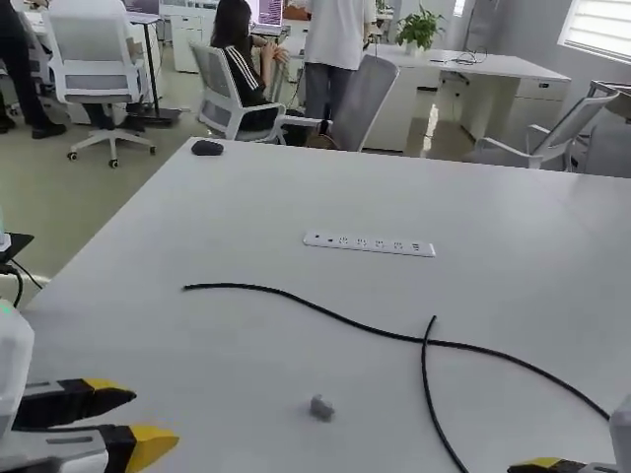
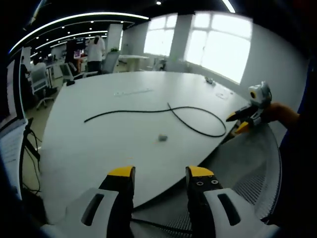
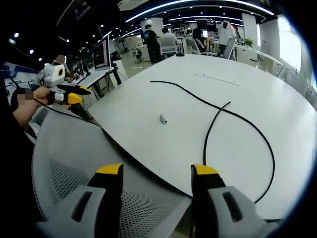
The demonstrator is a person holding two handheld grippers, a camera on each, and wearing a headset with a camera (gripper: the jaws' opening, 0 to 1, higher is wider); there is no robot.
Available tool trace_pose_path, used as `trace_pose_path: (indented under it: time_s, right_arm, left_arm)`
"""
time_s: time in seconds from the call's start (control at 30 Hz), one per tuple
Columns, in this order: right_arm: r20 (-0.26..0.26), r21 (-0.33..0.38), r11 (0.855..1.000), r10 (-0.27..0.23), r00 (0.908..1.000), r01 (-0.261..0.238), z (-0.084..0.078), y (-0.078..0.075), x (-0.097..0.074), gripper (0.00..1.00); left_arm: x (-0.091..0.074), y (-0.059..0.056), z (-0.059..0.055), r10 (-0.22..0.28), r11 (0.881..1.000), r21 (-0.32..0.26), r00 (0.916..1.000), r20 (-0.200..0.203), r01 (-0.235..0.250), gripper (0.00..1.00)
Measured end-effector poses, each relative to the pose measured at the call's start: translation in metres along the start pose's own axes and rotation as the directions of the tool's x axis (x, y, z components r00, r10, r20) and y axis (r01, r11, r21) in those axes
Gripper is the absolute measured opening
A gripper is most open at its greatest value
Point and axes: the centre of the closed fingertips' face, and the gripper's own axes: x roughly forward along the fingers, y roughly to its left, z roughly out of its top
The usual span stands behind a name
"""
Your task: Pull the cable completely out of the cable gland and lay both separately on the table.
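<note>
Already the cable [image 1: 394, 337] and cable gland [image 1: 322, 407] lie apart ahead of the tongs; left gripper [image 2: 159, 172] and right gripper [image 3: 157, 169] stand spread, so hold them clear.

White table [image 1: 246, 197], white power strip [image 1: 369, 243] flat mid-surface. Dark mouse [image 1: 207, 148] near far edge. Beyond: seated person [image 1: 242, 59] in office chair [image 1: 219, 94], standing person [image 1: 335, 39] beside, potted plant [image 1: 419, 28] behind far desk [image 1: 493, 67].
</note>
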Motion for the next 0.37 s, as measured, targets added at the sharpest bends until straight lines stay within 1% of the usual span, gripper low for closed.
trace_pose_path:
  time_s: [0.03, 0.07, 0.1, 0.2, 0.27, 0.37]
  right_arm:
    - [-0.008, 0.007, 1.0, -0.003, 1.0, 0.003, -0.0033, 0.0007, 0.0022, 0.58]
    - [-0.01, 0.008, 1.0, -0.004, 0.9999, 0.004, -0.004, 0.0008, 0.0027, 0.59]
    - [-0.019, 0.012, 1.0, -0.006, 0.9998, 0.006, -0.0069, 0.0023, 0.0048, 0.59]
    - [-0.026, 0.017, 1.0, 0.001, 0.9997, -0.001, -0.0095, 0.0064, 0.0079, 0.59]
    - [-0.022, 0.021, 1.0, 0.004, 0.9998, -0.003, -0.008, 0.0075, 0.008, 0.59]
    - [-0.028, 0.014, 1.0, 0.009, 0.9996, -0.008, -0.0082, 0.0094, 0.0097, 0.61]
  left_arm:
    - [0.001, -0.0006, -0.0082, 0.011, 1.0, -0.008, 0.9998, -0.015, -0.011, 0.43]
    - [0.0013, -0.0011, -0.0099, 0.012, 1.0, -0.009, 0.9998, -0.017, -0.012, 0.44]
    - [0.0029, -0.0025, -0.0152, 0.015, 1.0, -0.021, 0.9996, -0.024, -0.015, 0.44]
    - [0.0056, -0.0047, -0.0175, 0.011, 0.999, -0.045, 0.9998, -0.019, -0.012, 0.45]
    - [0.0076, -0.0064, -0.0172, 0.008, 0.999, -0.05, 0.9998, -0.016, -0.009, 0.45]
    - [0.0094, -0.0101, -0.0178, -0.002, 0.999, -0.047, 0.9997, -0.024, 0.001, 0.45]
